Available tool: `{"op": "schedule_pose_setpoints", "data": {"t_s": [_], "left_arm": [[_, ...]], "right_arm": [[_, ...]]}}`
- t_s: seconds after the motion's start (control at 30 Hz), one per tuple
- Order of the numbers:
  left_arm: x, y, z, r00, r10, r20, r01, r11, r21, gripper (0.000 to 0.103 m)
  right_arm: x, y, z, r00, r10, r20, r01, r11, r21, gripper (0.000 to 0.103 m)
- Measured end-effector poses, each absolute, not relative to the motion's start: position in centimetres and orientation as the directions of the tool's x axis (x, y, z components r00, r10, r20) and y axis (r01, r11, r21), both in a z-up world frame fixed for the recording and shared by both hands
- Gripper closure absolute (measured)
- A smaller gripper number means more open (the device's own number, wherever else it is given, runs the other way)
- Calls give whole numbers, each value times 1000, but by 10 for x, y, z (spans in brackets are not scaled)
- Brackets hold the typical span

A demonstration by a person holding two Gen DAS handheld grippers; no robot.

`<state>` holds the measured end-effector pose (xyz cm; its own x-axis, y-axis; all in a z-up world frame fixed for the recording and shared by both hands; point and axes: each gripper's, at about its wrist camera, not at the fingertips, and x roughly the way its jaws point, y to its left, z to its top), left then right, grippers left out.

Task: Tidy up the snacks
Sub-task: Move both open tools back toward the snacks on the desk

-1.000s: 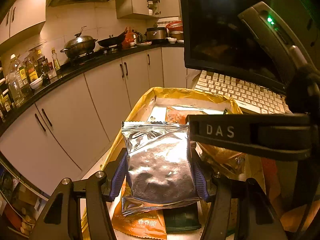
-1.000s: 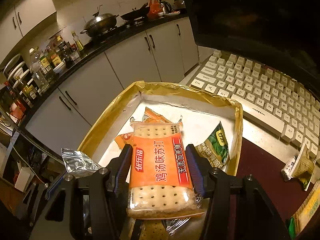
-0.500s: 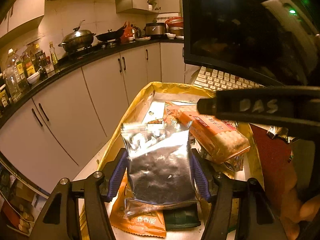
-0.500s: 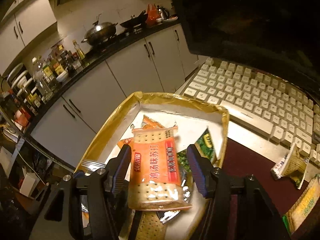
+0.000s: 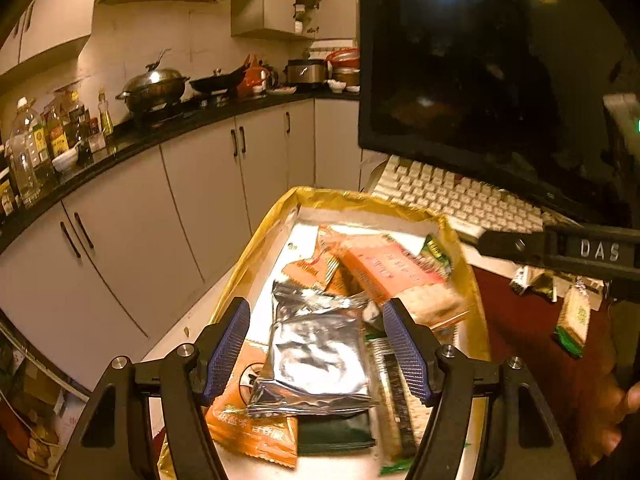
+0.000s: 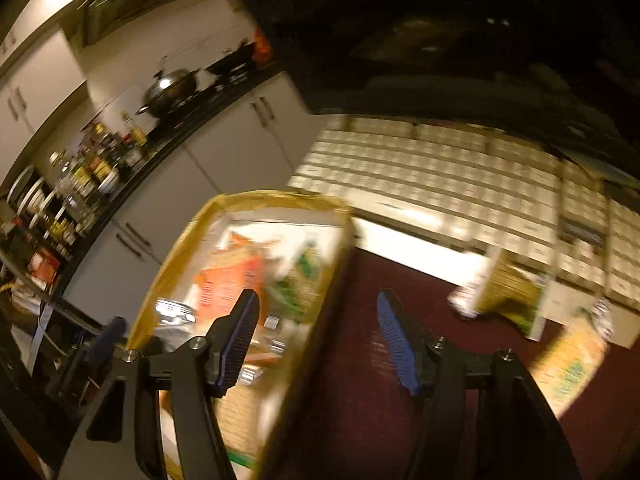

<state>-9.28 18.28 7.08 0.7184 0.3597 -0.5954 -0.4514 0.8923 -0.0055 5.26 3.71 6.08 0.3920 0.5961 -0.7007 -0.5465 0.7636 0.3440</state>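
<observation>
Left gripper point(image 5: 316, 354) spread wide, nothing clamped; silver pouch point(image 5: 316, 356) lying loose between the blue pads, atop an orange packet point(image 5: 256, 428) in the gold tray point(image 5: 256, 264). Right gripper point(image 6: 318, 340) likewise agape and empty, poised over the tray's right edge and the dark red mat point(image 6: 360, 400). Further in, cracker pack point(image 5: 400, 280) resting on the pile. Probably between drop-offs. Next: reach right for the loose snacks point(image 6: 508, 300) near the keyboard point(image 5: 460, 200); blur hides detail.
</observation>
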Motion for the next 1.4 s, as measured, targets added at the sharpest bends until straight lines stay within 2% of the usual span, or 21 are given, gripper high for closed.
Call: {"op": "schedule_pose_setpoints", "data": {"t_s": [0.23, 0.37, 0.47, 0.57, 0.7, 0.83, 0.97, 1.17, 1.27, 1.4], "left_arm": [[-89, 151, 86, 762, 305, -571, -374, 928, -4, 27], [-79, 131, 90, 774, 260, -577, -318, 948, 0, 27], [-74, 121, 90, 778, 194, -597, -266, 963, -33, 27], [-71, 111, 91, 781, 184, -597, -244, 970, -20, 27], [-67, 103, 85, 774, 167, -611, -226, 974, -19, 27], [-65, 97, 80, 767, 152, -623, -207, 978, -16, 27], [-64, 95, 77, 765, 145, -628, -195, 981, -12, 27], [-61, 96, 74, 760, 139, -635, -191, 982, -14, 27], [-60, 97, 74, 762, 134, -634, -191, 981, -22, 27], [-53, 91, 73, 752, 106, -651, -168, 985, -33, 27]], "right_arm": [[77, -12, 28, 361, 488, -794, -452, 837, 309, 37], [78, -32, 18, 349, 467, -813, -425, 852, 307, 37], [73, -49, 16, 348, 430, -833, -416, 867, 273, 37], [73, -66, 21, 393, 361, -845, -371, 904, 213, 37], [91, -78, 36, 420, 461, -782, -354, 876, 327, 37], [114, -63, 40, 445, 521, -728, -390, 845, 366, 37], [130, -50, 28, 432, 511, -743, -404, 846, 348, 37], [116, -45, 15, 245, 562, -790, -381, 805, 455, 37], [96, -59, 18, 133, 678, -723, -363, 712, 601, 37], [80, -92, 43, 277, 638, -718, -353, 763, 542, 37]]}}
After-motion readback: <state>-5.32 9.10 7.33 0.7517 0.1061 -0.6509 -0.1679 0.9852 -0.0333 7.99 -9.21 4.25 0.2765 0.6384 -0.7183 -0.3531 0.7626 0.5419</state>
